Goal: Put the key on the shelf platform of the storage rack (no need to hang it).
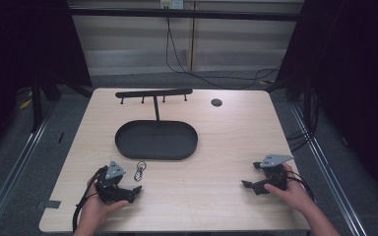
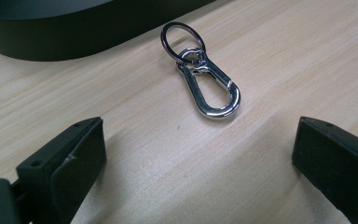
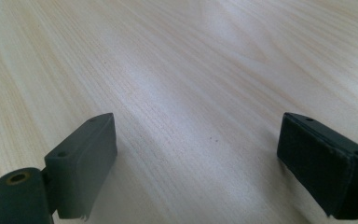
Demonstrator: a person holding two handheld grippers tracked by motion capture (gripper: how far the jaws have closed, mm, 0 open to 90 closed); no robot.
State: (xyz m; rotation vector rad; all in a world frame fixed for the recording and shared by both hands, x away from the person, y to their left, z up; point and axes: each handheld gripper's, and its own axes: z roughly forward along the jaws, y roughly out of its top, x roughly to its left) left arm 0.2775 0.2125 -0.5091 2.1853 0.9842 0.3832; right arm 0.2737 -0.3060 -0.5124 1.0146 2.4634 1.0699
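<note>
**Two spread grippers low on the table, a snap hook lying ahead of the left one**

Nearest the person, in the high view, both hands rest on the pale wooden table (image 1: 202,196) close to its near edge. The left gripper (image 1: 134,192) sits at the near left, its grey three-cornered plate on top and its cable trailing back toward the table edge. The right gripper (image 1: 250,186) sits at the near right, well apart from the left one, with its tips turned inward toward the table's middle.

In the left gripper view, the two black jaws stand wide apart at the bottom corners with bare wood between them; nothing is pinched. In the right gripper view, the jaws are likewise spread wide over bare wood grain and hold nothing.

Just ahead of the left gripper lies the silver snap hook (image 2: 210,86), flat on the table, with its round key ring (image 2: 182,40) attached at the far end. It lies beyond the open jaws and untouched by them. In the high view the same hook lies between the left gripper and the tray.

Farther off is the black oval tray (image 1: 125,147), whose near rim lies just beyond the key ring. A thin post rises from the tray's far side and carries a black crossbar (image 1: 152,92) with short pegs hanging under it. Beyond that, toward the far right of the table, is a small dark round hole (image 1: 216,102).
</note>
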